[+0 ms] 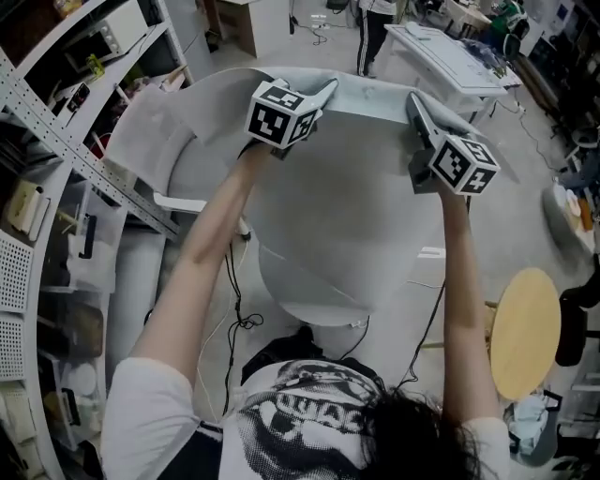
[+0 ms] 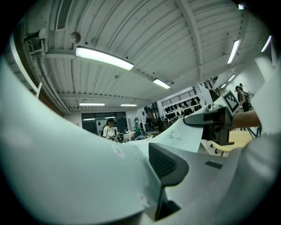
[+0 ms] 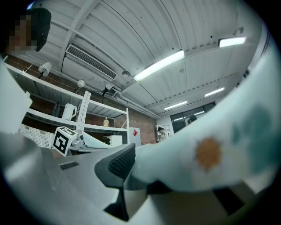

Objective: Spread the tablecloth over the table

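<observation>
Both pairs of jaws are clamped on the top hem of the tablecloth [image 1: 347, 216]. In the left gripper view, the left gripper [image 2: 149, 169] presses one ribbed dark pad against the pale fabric, which folds over the other jaw and fills the frame from 6 to 9 o'clock. In the right gripper view, the right gripper [image 3: 131, 169] bites the cloth the same way. One dark pad is bare at 7 o'clock, and the fabric, marked with an orange spot [image 3: 207, 152], billows out towards 3 o'clock.

In the head view, the person's two bare arms [image 1: 211, 253] start nearest at 6 o'clock and reach up and away. The cloth hangs between them as a broad sheet. A pale rounded edge [image 1: 319, 314] shows just below its lower hem. It may be the table, though too little is visible to be sure. A round wooden stool [image 1: 525, 328] stands at 4 o'clock, and a shelving rack [image 1: 84, 159] runs along 9 o'clock. The left gripper is at 11 o'clock and the right gripper at 1 o'clock, well apart, each with its marker cube turned towards the person. Beyond them a long white table [image 1: 450, 56] stands at 1 o'clock, and another person [image 1: 375, 28] stands at 12 o'clock
</observation>
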`<state>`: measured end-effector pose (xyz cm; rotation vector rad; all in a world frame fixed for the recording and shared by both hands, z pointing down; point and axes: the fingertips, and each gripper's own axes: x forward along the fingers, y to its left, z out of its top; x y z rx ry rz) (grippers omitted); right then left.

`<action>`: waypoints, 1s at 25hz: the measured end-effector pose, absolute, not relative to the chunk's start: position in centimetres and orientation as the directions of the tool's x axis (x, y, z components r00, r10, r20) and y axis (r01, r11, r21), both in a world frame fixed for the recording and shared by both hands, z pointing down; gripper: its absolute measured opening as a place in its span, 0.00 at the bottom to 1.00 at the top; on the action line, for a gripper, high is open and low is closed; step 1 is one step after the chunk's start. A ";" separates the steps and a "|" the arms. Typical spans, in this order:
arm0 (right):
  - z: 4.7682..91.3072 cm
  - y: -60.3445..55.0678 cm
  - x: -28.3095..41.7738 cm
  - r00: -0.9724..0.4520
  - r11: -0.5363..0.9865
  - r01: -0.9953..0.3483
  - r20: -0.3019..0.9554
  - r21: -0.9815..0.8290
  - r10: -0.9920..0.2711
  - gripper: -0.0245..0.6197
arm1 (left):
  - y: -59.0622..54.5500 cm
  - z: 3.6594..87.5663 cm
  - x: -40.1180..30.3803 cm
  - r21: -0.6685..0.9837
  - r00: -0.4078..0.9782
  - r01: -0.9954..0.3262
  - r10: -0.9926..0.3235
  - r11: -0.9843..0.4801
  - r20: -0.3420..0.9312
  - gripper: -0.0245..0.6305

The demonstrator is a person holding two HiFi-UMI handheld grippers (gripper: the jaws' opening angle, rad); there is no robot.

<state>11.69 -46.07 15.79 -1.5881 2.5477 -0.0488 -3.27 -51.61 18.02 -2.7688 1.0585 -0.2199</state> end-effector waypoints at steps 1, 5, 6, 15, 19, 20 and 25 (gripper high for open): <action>14.7 -46.7 11.9 -0.431 0.440 -0.894 -0.110 -0.084 -0.896 0.15 | -52.2 16.8 -3.1 -0.224 0.737 -0.647 -0.673 -0.729 0.061 0.21; 10.4 -48.5 12.4 -0.425 0.433 -0.901 -0.157 -0.020 -0.891 0.16 | -54.1 12.2 -2.5 -0.271 0.736 -0.654 -0.677 -0.706 -0.011 0.21; 9.5 -48.8 12.5 -0.427 0.434 -0.901 -0.172 -0.006 -0.888 0.16 | -54.5 11.3 -2.4 -0.272 0.737 -0.656 -0.675 -0.704 -0.030 0.21; 9.0 -49.6 12.7 -0.424 0.422 -0.905 -0.163 0.047 -0.891 0.16 | -55.2 10.7 -2.4 -0.160 0.746 -0.665 -0.657 -0.729 -0.111 0.21; 13.8 -49.0 13.7 -0.412 0.418 -0.908 -0.100 -0.043 -0.906 0.15 | -54.3 14.8 -1.8 -0.147 0.746 -0.663 -0.663 -0.734 -0.056 0.21; 14.9 -48.9 13.7 -0.412 0.418 -0.906 -0.083 -0.064 -0.907 0.16 | -54.0 15.9 -1.7 -0.149 0.744 -0.664 -0.667 -0.732 -0.041 0.21; 20.5 -46.9 14.0 -0.416 0.412 -0.898 -0.008 -0.151 -0.909 0.16 | -51.8 21.2 -1.5 -0.140 0.739 -0.662 -0.672 -0.736 0.042 0.21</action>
